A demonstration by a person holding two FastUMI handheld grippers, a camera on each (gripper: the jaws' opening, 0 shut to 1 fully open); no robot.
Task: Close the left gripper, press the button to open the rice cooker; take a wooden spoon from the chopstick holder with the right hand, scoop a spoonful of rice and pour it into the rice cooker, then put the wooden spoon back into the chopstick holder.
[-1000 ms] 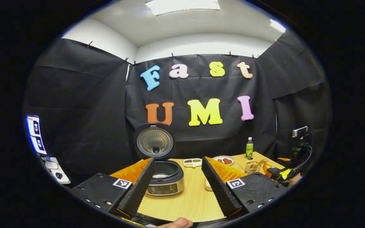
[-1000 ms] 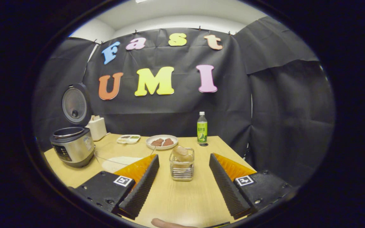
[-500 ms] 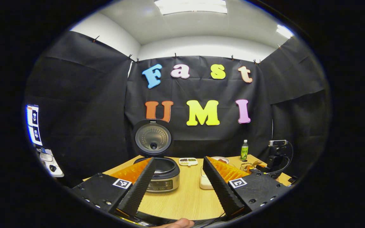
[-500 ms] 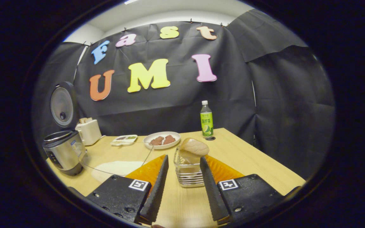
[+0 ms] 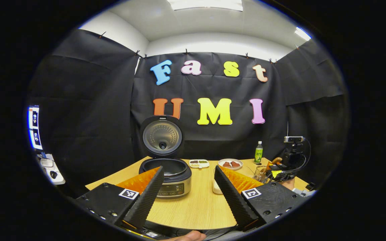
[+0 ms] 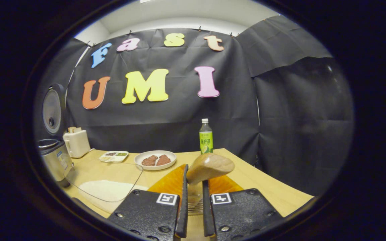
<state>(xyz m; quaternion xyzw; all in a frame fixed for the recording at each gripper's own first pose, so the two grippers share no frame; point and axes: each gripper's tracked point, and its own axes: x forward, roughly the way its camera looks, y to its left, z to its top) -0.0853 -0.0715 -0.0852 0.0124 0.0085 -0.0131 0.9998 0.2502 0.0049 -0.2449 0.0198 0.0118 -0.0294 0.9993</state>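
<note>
Wooden spoon (image 6: 209, 166) clamped between right gripper (image 6: 193, 201) jaws.

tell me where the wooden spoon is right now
In the right gripper view, the wooden spoon is low centre between the right gripper fingers, its bowl sticking up before the green bottle.

Lid-up rice cooker (image 5: 170, 172) beyond spread left tool (image 5: 189, 192)
</note>
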